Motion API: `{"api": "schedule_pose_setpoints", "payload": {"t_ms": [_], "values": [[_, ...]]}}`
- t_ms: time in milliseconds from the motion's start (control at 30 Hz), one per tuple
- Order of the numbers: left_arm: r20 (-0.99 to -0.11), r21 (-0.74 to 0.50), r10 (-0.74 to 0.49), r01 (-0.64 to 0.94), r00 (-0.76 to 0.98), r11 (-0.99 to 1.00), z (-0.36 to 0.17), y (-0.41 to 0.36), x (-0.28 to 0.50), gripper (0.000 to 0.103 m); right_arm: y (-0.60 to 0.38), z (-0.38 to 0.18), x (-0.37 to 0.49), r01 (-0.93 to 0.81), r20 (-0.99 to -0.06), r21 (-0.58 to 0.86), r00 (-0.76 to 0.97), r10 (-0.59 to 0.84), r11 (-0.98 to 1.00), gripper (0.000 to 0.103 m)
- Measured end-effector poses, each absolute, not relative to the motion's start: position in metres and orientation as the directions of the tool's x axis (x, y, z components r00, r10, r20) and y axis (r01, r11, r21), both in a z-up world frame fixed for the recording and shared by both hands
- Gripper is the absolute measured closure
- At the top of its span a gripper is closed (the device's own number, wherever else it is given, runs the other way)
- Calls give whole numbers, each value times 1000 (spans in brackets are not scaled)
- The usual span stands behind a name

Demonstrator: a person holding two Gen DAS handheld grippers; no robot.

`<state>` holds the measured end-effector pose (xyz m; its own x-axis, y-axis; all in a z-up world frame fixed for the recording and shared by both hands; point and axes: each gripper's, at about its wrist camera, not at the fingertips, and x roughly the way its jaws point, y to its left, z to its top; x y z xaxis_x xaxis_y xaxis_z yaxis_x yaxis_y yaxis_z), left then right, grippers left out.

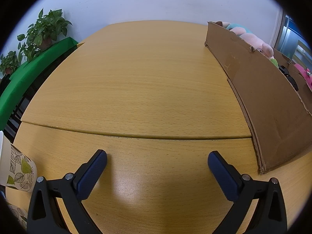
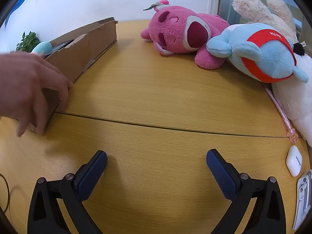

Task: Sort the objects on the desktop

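Observation:
My left gripper [image 1: 157, 158] is open over bare wooden table [image 1: 140, 89], nothing between its blue pads. A cardboard box [image 1: 263, 97] stands to its right, with plush toys [image 1: 253, 39] showing over its rim. My right gripper [image 2: 156, 157] is open too, above bare tabletop. Ahead of it lie a pink plush bear [image 2: 181, 33], a light blue plush with a red band [image 2: 261, 54] and a white plush [image 2: 296, 101]. A pink pen [image 2: 280, 113] and a white earbud case [image 2: 294, 160] lie at the right. A person's hand [image 2: 29, 85] rests on the cardboard box [image 2: 85, 46] at left.
A leaf-printed paper cup [image 1: 17, 167] stands at the left edge of the left wrist view. Potted plants [image 1: 44, 31] sit on a green ledge beyond the table. A cream plush [image 2: 259, 9] leans at the back right. A white-and-grey object [image 2: 304, 193] lies at the right edge.

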<state>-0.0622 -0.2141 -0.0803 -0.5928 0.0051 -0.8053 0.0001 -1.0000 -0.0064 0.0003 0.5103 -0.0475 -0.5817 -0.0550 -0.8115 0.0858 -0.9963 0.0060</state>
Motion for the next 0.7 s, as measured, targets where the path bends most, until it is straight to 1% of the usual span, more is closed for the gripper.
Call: {"api": "schedule_pose_setpoints", "payload": {"t_ms": [700], "values": [[-805, -5, 2, 5, -593, -1000, -82, -213, -62, 0, 511, -47, -2, 89, -812, 6, -581, -57, -996, 0]]}}
